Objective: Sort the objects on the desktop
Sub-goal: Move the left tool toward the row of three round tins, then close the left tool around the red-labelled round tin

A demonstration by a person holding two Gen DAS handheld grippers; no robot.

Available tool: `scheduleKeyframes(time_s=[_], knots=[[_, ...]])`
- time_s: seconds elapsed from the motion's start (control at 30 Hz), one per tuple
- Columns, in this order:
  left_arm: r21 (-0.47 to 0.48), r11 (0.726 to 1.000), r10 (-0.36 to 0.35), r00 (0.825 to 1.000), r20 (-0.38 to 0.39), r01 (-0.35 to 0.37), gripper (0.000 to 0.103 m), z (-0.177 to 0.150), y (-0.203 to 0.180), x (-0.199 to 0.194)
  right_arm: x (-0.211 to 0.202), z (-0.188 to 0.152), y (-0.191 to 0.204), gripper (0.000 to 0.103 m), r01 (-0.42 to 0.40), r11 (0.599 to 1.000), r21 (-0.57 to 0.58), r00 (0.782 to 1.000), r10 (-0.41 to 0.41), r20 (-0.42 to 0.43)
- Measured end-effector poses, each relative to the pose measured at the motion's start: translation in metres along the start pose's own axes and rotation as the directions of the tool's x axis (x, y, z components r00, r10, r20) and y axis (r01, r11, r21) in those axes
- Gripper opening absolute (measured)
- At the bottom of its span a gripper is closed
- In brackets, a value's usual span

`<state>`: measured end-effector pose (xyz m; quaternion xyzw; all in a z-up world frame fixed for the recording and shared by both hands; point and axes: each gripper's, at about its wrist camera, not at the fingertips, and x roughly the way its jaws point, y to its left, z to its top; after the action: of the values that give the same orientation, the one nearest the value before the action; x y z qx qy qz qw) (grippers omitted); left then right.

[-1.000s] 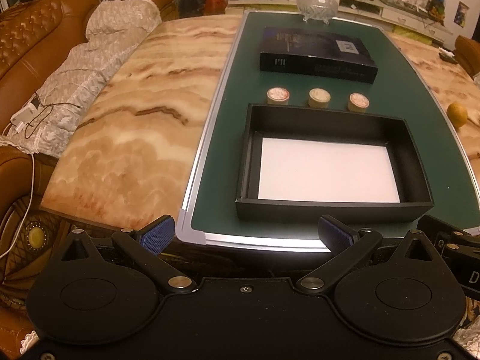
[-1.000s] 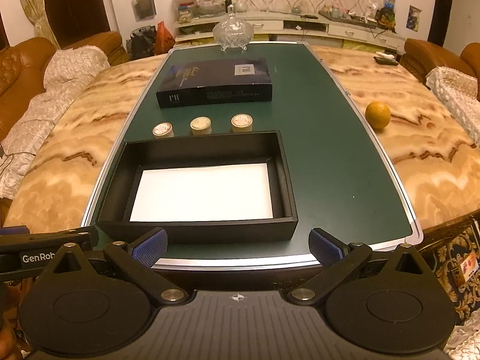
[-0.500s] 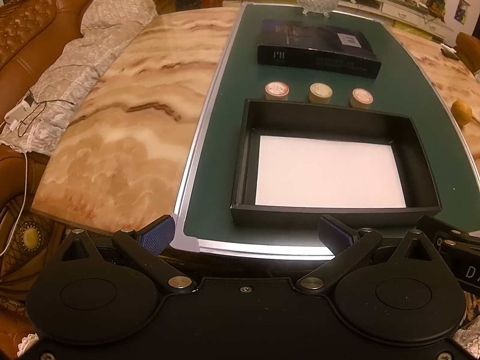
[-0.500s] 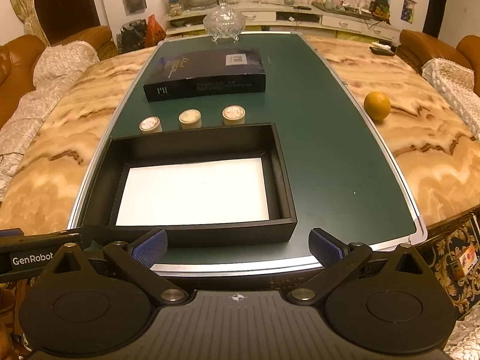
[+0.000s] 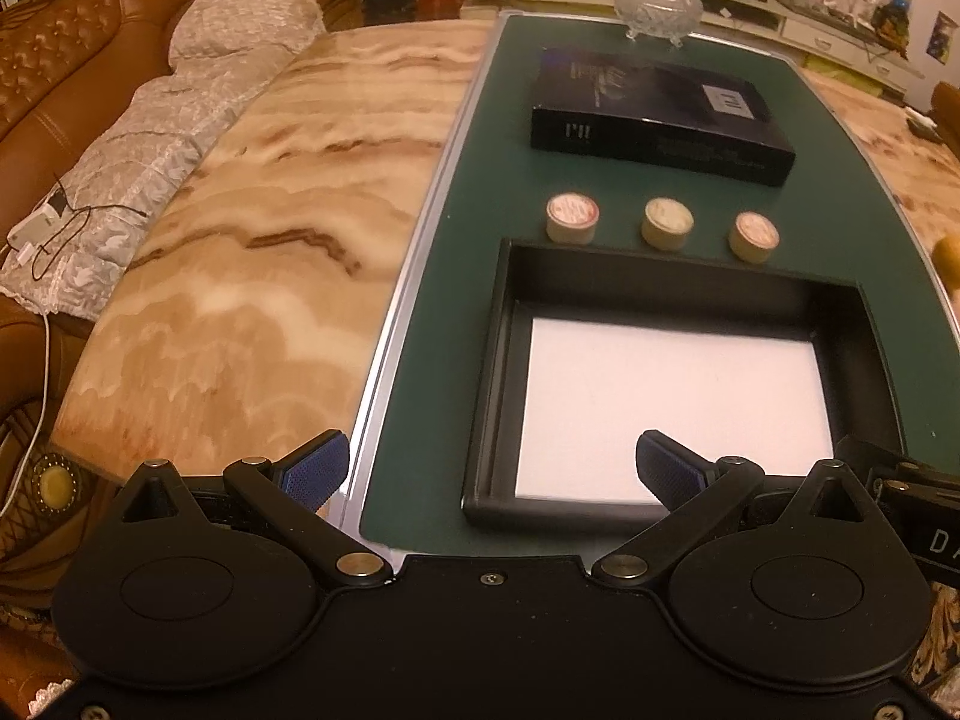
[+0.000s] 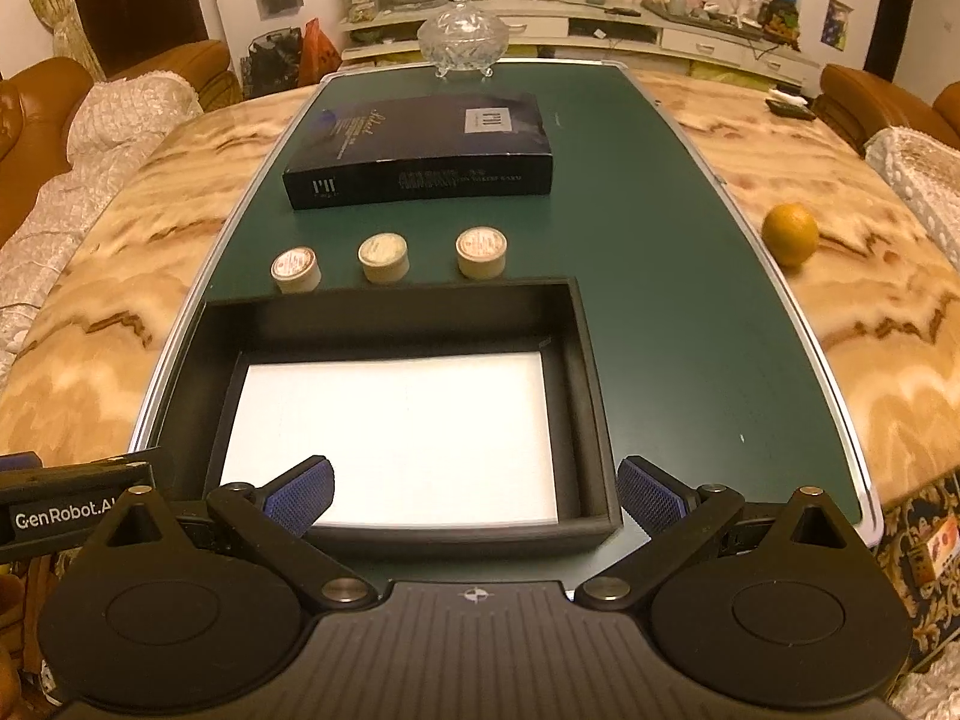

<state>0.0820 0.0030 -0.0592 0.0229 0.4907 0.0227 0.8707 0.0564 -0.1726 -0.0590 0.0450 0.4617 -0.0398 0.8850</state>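
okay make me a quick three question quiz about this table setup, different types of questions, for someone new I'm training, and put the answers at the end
1. True or false: the black tray already holds one of the small round tins.
2. Multiple choice: where does the orange sit? A) in the tray B) on the marble table, off the green mat C) on the dark box
3. Fill in: the number of small round tins lined up between the tray and the dark box is ___.

Key: 1. False; only a white sheet lies inside. 2. B. 3. Three.

Both the left tool and the right tool are open and hold nothing.
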Motion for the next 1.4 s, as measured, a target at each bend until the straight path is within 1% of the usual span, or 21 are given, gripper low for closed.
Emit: scheduleKeyframes(time_s=[0.5,0.73,1.1,1.27,1.4], knots=[[0.009,0.999,0.036,0.999,-0.004,-0.036,0.103,0.055,-0.015,0.044,0.059,0.056,0.005,0.103,-0.015,0.999,-0.031,0.999,0.014,-0.042],[0.007,0.998,0.055,0.998,0.000,-0.055,0.103,0.083,-0.022,0.066,0.087,0.086,0.006,0.103,-0.003,0.999,-0.052,0.999,0.001,-0.041],[0.015,0.997,0.075,0.997,0.017,-0.075,0.103,0.120,-0.033,0.093,0.119,0.124,0.005,0.103,0.010,0.998,-0.066,1.000,-0.012,-0.018],[0.017,0.997,0.081,0.997,0.017,-0.082,0.103,0.131,-0.039,0.106,0.133,0.137,0.001,0.103,0.004,0.999,-0.050,1.000,-0.005,-0.028],[0.001,0.998,0.068,0.998,0.008,-0.068,0.103,0.136,-0.041,0.116,0.142,0.143,-0.001,0.103,0.001,0.999,-0.043,1.000,-0.002,-0.031]])
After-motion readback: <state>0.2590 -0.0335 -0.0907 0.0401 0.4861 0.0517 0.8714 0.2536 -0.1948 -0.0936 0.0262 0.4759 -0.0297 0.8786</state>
